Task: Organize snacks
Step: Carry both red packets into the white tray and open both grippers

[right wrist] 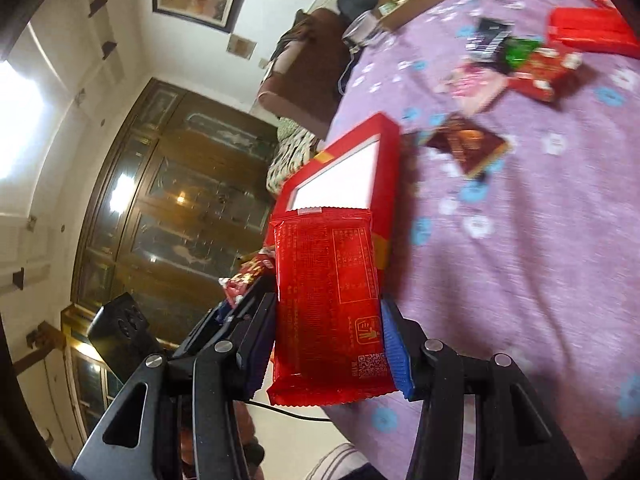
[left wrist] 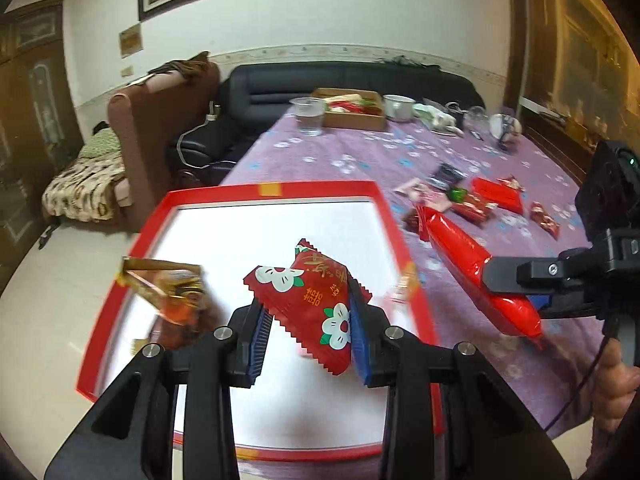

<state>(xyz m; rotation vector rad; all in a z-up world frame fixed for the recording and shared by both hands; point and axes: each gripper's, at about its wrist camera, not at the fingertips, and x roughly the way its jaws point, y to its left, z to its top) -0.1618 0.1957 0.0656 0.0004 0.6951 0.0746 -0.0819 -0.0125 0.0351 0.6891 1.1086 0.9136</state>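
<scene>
Flowered packet point(left wrist: 316, 304), long red packet point(right wrist: 328, 304), perhaps both gripped

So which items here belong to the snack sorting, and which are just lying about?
Job:
- red flower-print snack packet in the left hand-held gripper
- long red foil snack pack in the right hand-held gripper
- red-rimmed white box
- loose red wrapped snacks

Lying about:
- clear plastic cup
- white ceramic mug
- brown cardboard box
</scene>
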